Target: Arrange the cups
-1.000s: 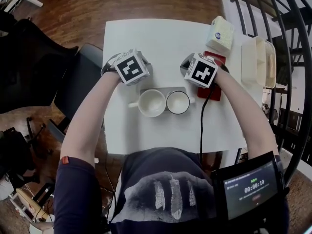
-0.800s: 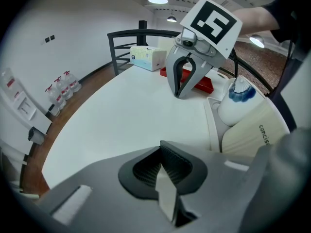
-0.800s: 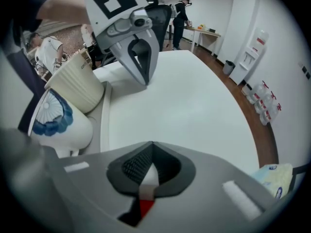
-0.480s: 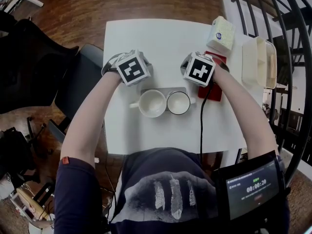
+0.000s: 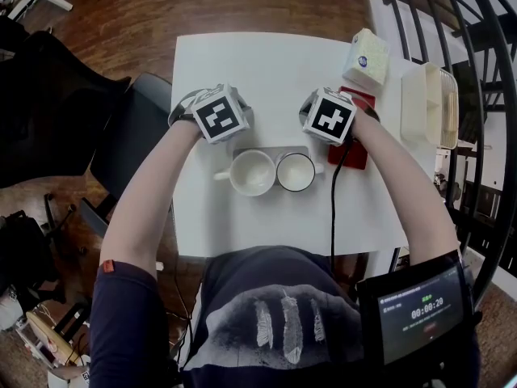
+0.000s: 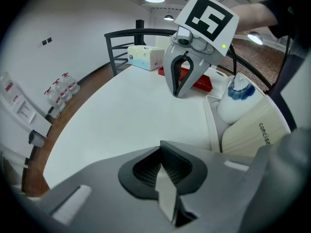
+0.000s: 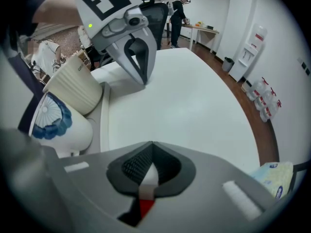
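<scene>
nothing has moved in the last second, so the job waits. the left gripper (image 6: 163,160) and right gripper (image 7: 148,162) are both shut tight and empty, just on the far side of the cream cup (image 5: 253,172) and white cup (image 5: 296,171). the cups sit side by side on a tray (image 5: 266,149). a red block (image 5: 358,156) and tissue box (image 5: 363,58) lie to the right, out of the way.

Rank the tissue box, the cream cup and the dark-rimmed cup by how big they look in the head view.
1. tissue box: largest, though the wide lens bends it near the edge.
2. cream cup: slightly wider than its neighbour.
3. dark-rimmed cup: smallest, but the two cups are close in size.
</scene>
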Demonstrator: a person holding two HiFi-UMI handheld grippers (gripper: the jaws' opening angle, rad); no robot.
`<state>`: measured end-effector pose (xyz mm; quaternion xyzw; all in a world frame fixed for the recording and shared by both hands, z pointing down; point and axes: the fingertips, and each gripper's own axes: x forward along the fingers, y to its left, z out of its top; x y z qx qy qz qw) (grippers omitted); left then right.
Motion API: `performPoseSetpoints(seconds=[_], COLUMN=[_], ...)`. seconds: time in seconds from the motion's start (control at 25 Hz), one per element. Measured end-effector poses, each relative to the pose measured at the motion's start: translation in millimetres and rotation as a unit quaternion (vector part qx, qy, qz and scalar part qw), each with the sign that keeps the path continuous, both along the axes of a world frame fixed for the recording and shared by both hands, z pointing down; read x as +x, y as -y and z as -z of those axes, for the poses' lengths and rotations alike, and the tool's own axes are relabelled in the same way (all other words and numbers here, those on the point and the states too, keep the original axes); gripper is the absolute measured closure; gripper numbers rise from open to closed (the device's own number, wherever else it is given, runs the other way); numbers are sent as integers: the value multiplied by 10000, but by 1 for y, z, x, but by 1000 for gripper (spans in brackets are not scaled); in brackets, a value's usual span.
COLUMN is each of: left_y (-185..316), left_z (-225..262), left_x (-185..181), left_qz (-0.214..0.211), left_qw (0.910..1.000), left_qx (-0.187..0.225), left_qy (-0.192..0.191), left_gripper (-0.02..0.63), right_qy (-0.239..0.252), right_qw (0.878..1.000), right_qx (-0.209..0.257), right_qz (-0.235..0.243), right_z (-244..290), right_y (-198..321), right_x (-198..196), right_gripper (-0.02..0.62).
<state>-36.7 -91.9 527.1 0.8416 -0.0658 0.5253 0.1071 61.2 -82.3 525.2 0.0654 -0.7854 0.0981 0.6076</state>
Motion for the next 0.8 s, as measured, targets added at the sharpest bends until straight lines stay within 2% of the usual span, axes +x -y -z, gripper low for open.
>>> performPoseSetpoints(seconds=[0.12, 0.24, 0.48, 0.64, 0.8], left_y=[-3, -4, 0, -4, 4], left_z=[-2, -2, 0, -2, 4], left_x=[1, 1, 0, 2, -1], left_qz=[-12, -24, -18, -25, -5], left_qw=[10000, 10000, 10000, 9999, 9999], left_qx=[-66, -70, 34, -88, 152], left_qy=[-43, -62, 2, -63, 25], left_gripper=[591, 591, 591, 591, 591], right_qy=[-126, 38, -3, 60, 54], right_qw=[9999, 10000, 10000, 10000, 10000], right_qx=[-43, 6, 6, 24, 0], right_qz=[-85, -24, -59, -23, -6], right_z=[-3, 1, -1, 1, 1], right_y=[-1, 1, 0, 1, 0], right_x=[7, 0, 3, -1, 0], right_gripper=[589, 589, 589, 589, 589])
